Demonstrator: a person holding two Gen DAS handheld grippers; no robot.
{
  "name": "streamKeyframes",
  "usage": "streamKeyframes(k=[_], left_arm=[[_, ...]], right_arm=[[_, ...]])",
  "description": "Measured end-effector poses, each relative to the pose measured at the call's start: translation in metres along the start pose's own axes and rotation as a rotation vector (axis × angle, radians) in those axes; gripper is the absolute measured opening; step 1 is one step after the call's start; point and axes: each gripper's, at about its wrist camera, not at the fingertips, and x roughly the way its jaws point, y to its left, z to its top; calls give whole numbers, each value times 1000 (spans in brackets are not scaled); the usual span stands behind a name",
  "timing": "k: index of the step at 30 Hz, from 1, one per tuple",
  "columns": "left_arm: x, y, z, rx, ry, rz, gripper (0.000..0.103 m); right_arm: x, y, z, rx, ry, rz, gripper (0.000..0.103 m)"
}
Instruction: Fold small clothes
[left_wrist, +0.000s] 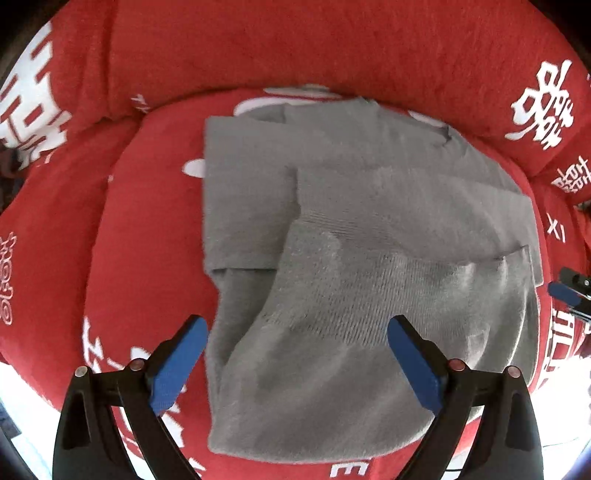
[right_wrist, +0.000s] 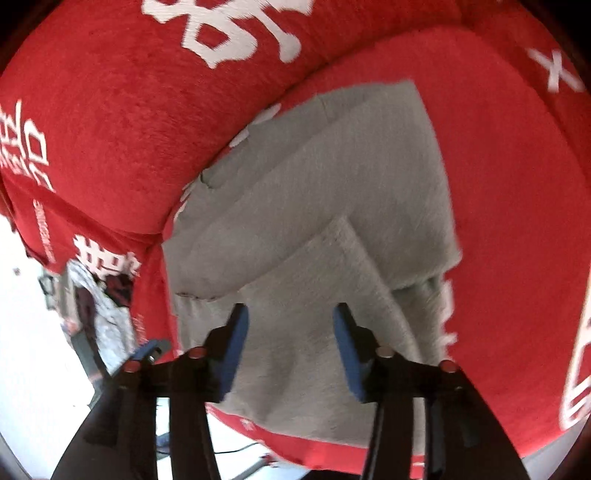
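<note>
A grey knitted garment (left_wrist: 332, 258) lies partly folded on a red cushion (left_wrist: 147, 221), with its sleeves laid across the body. It also shows in the right wrist view (right_wrist: 332, 221). My left gripper (left_wrist: 297, 326) is open and empty, its blue pads hovering over the garment's near hem. My right gripper (right_wrist: 290, 317) is open and empty above the garment's near edge. The tip of the right gripper (left_wrist: 567, 291) shows at the right edge of the left wrist view, beside the garment.
The red cushion cover carries white characters, and a red backrest (left_wrist: 295, 44) rises behind the garment. A red armrest (right_wrist: 110, 129) stands to the left in the right wrist view. White floor and clutter (right_wrist: 96, 306) lie beyond the cushion's edge.
</note>
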Motion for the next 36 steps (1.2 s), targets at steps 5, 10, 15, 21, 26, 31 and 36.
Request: streamKeyframes(k=[5,10,15,21,26,31,36], left_arm=[[19,-13,14,47,45,-10,98],[35,-19,19,76,80,17,98],[44,-16,19,63,104,-2,98],[44,-8,19,84,74,-21,66],[41,-5,13,123,68,-115,7],[4,-9,8,196,5,-177,7],[-38,1,22,178,-75,-231,7]], right_arm=[[-1,-6,5,-98,17,-100,55],[17,-10,11,-171,44,-141,55],[34,-11,15,-193,58,-178,55],[43,2,12,-264,65,-241,45],[42,15,2,-290,31,-332,9],[24,36,-19,-323,-51,-401,7],[-12,63,-28,-357,-143,-450,6]])
